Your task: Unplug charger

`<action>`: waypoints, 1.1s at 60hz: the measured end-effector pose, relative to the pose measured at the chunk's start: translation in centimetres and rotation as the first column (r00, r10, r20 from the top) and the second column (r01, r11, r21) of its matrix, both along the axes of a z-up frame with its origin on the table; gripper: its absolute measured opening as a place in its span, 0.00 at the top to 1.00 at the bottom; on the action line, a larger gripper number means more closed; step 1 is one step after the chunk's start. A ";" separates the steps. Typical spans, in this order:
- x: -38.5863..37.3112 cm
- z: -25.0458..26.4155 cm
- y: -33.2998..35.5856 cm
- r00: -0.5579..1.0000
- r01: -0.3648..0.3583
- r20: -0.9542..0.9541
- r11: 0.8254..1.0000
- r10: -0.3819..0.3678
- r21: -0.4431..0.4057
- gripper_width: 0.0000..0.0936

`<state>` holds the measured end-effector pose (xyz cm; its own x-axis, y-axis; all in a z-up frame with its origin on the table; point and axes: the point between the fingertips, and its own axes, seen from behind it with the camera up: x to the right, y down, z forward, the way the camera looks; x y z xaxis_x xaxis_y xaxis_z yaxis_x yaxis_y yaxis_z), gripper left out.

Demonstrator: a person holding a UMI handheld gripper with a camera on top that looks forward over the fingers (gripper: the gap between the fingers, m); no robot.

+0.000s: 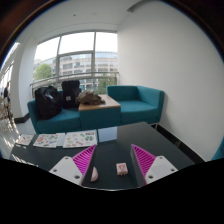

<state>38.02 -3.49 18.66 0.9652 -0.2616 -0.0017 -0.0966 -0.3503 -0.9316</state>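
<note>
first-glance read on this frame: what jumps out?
The teal sofas beyond the dark glass table grab the eye first, set in front of a big bright window. Nearer, the hand-held gripper stands open, with two small pale objects on the table between its fingers, touched by neither. Magazines lie on the table beyond the left finger.

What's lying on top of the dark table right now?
On the dark table, magazines lie spread beyond the open tool. Two small objects, one and another, sit between its fingers. No charger is identifiable; the tool covers the near edge.
</note>
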 end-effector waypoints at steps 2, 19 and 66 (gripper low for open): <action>-1.9 2.8 -0.7 1.000 -0.008 -0.004 0.999 0.008 0.037 0.23; -20.3 7.7 -11.1 0.985 -0.174 0.016 0.978 0.173 0.115 0.12; -37.7 2.6 -23.1 0.943 -0.334 -0.001 0.942 0.334 0.027 0.10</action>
